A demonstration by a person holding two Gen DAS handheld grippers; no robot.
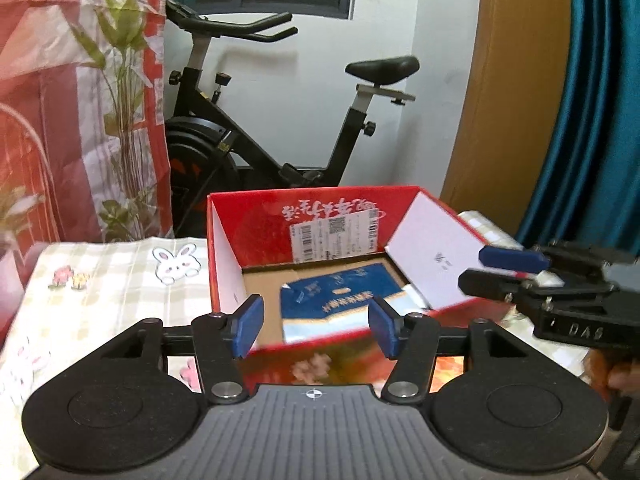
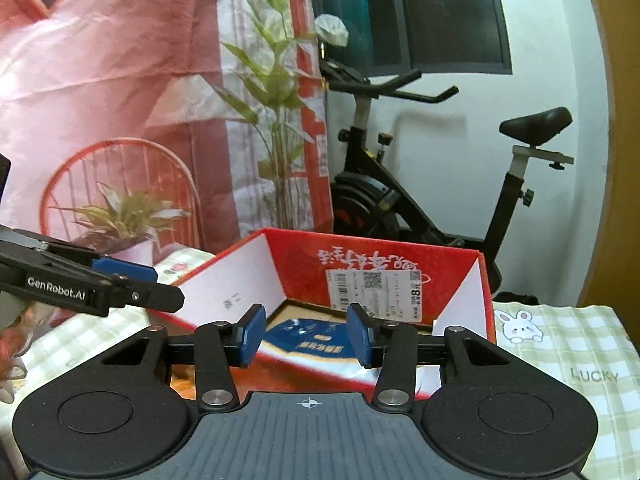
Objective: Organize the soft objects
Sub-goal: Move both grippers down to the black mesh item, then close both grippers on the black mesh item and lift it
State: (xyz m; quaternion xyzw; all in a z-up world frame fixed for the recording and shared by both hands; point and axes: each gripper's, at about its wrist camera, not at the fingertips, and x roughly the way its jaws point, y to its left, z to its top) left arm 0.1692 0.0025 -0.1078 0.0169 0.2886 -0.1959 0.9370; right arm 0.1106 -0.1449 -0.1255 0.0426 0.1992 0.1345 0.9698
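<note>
Red-and-pink printed cloth (image 2: 120,92) with green leafy plants hangs across the far left of both views, and to its right a black exercise bike (image 1: 256,136) stands against a white wall beneath a dark window (image 2: 432,16). At the far right of the left wrist view are an orange-brown panel (image 1: 508,92) and teal drapes (image 1: 592,100). Nearer lies a checked tablecloth (image 1: 104,280), pale green and cream, printed with a white rabbit (image 1: 176,264) and small flowers; in the right wrist view it also bears the word LUCKY at the near right. On this cloth stands a red cardboard box (image 1: 272,216) with its flaps up, white on the inside, a shipping label stuck to its far inner wall. Inside it, on the brown cardboard floor, lies the soft thing: a blue-and-white soft pack (image 1: 340,300) with light lettering, resting flat towards the near side of the box. The left gripper (image 1: 316,326) is just short of the box's near wall, its blue pads standing well apart with nothing between them, so it is open and empty. The right gripper (image 2: 306,334) is likewise near the box's front edge, its pads set somewhat closer together yet clear of everything, also holding nothing. Each gripper shows in the other's view, coming in from the side next to the box's outward-leaning flap. A hand's fingers (image 1: 624,376) show, blurred, under the right gripper at the right edge.
</note>
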